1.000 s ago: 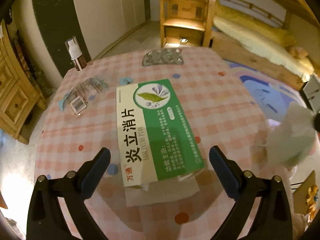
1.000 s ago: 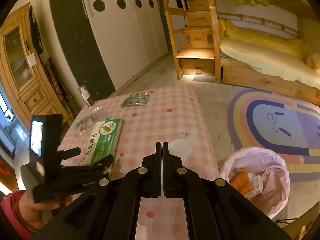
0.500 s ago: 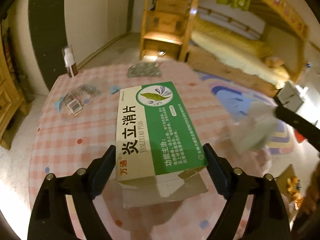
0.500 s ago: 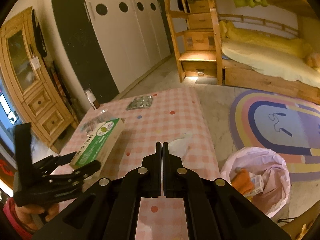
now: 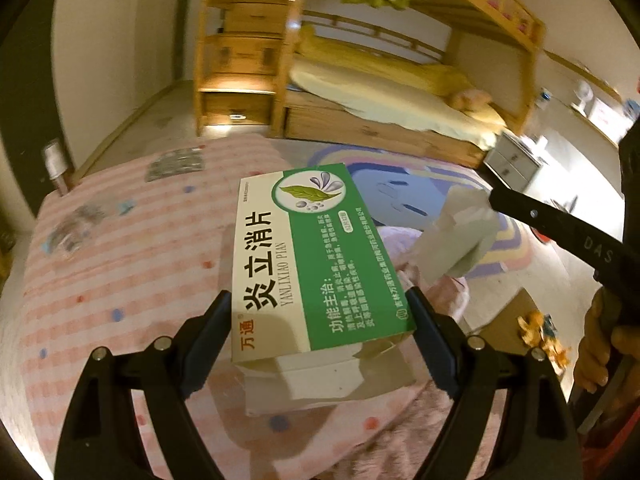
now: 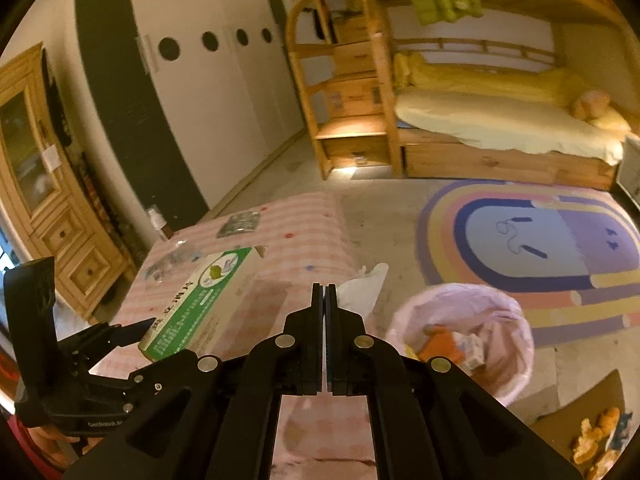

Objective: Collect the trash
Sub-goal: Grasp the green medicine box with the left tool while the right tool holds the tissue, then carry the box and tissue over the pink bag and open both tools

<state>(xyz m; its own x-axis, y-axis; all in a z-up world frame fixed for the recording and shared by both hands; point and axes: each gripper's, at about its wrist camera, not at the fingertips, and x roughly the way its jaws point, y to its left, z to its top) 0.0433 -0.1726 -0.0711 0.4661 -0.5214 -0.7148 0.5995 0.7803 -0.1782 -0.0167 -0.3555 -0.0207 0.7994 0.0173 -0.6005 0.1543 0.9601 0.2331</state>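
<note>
My left gripper [image 5: 320, 320] is shut on a green-and-white medicine box [image 5: 308, 256] and holds it lifted above the pink checked table [image 5: 120, 280]; the box also shows in the right wrist view [image 6: 200, 300]. My right gripper [image 6: 325, 292] is shut on a white tissue [image 6: 360, 284], which also shows in the left wrist view [image 5: 456, 236], hanging off the table's right side. A pink-lined trash bin [image 6: 464, 332] with trash in it stands on the floor below the table's right edge.
On the far part of the table lie a blister pack [image 5: 174, 166], clear wrappers [image 5: 76, 224] and a small spray bottle [image 5: 56, 164]. A bunk bed [image 6: 480, 120] and a rainbow rug [image 6: 540, 248] lie beyond. Cardboard with scraps [image 6: 596, 432] lies on the floor.
My left gripper closed on the medicine box, lifted it off the table and swung right. My right gripper moved the tissue right, toward the bin.
</note>
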